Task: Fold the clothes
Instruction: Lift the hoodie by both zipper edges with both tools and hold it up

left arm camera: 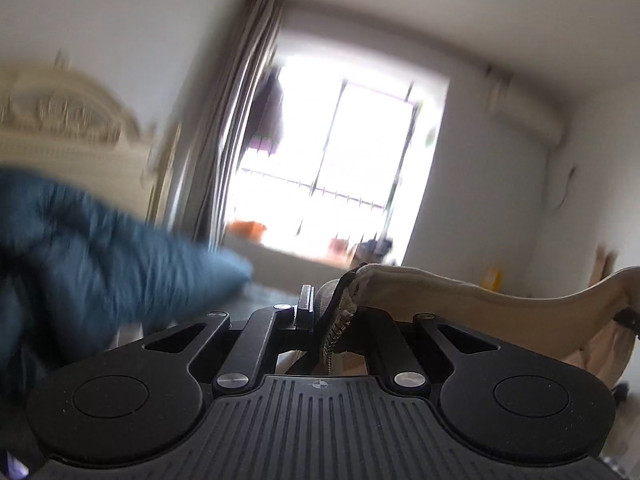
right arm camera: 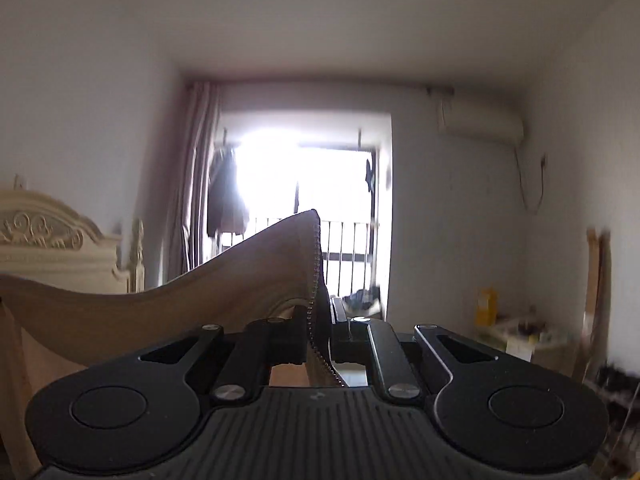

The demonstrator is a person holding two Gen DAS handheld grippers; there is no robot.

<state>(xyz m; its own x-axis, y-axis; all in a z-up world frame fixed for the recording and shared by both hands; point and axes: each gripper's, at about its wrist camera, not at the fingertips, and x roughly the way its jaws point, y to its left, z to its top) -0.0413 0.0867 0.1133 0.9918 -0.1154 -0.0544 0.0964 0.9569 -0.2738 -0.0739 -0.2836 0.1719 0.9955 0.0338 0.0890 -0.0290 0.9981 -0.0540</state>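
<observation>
A beige zip-up garment is held up in the air between both grippers. My left gripper is shut on one zipper edge of it, and the cloth stretches off to the right. In the right wrist view the same beige garment rises to a peak and sags to the left; my right gripper is shut on its other zipper edge. A blurred teal cloth lies at the left of the left wrist view, apart from the gripper.
A cream carved headboard stands at the left. Ahead is a bright balcony window with a curtain and dark hanging clothes. An air conditioner hangs on the right wall above a cluttered low table.
</observation>
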